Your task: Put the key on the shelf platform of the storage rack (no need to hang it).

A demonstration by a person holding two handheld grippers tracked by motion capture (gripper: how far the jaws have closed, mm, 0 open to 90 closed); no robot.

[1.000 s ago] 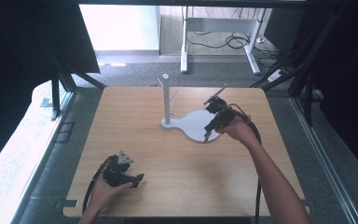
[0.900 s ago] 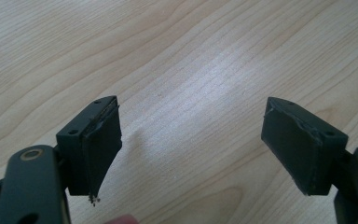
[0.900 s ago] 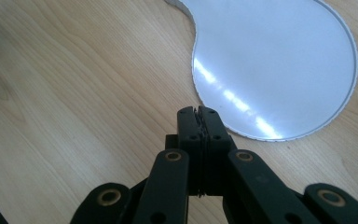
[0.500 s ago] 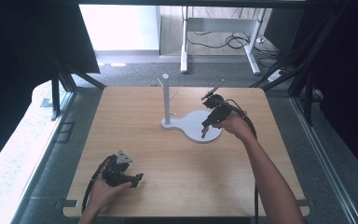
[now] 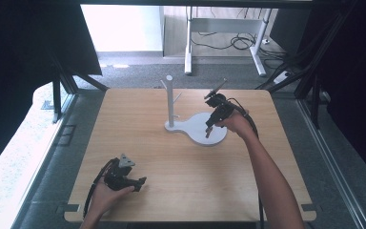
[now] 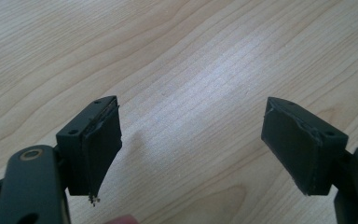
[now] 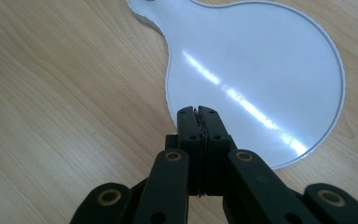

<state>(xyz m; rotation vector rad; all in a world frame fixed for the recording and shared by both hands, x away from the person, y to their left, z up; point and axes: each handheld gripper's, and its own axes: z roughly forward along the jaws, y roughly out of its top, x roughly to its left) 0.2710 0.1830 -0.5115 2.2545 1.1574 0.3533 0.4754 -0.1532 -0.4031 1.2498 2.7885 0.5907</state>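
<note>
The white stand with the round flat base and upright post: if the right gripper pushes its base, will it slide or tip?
The white stand with round flat base probably slides: its glossy base lies flat on the smooth wooden table. Pushed high on its post, it might tip.

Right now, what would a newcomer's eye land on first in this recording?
Probably the white stand, with its upright post and round flat base, near the middle of the wooden table. The right gripper hangs just over that base, jaws pressed shut. The left gripper rests near the table's front-left edge, jaws wide open.
</note>
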